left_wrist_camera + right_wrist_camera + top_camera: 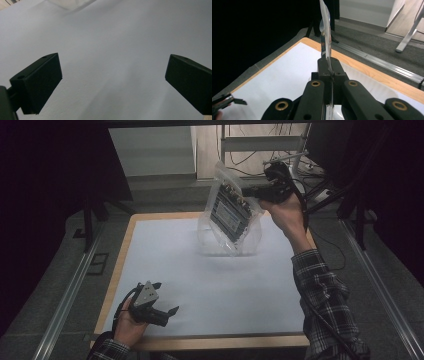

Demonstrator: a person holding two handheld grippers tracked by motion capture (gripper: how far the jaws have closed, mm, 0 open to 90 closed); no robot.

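A clear plastic bag [231, 210] with a dark, flat electronic module [227, 212] inside hangs tilted above the far middle of the white table sheet [200, 285]. My right gripper [250, 193] is shut on the bag's upper right edge and holds it up in the air; in the right gripper view the thin bag edge [325, 30] rises from between the closed jaws of that gripper [329, 72]. My left gripper [167, 312] rests low at the near left of the table, open, its jaws wide apart over bare sheet [112, 75] with nothing between them.
The wooden table edge [125, 250] frames the white sheet. Metal rails [65, 300] run along the floor on both sides. Cables and a stand [300, 165] crowd the far right behind the table.
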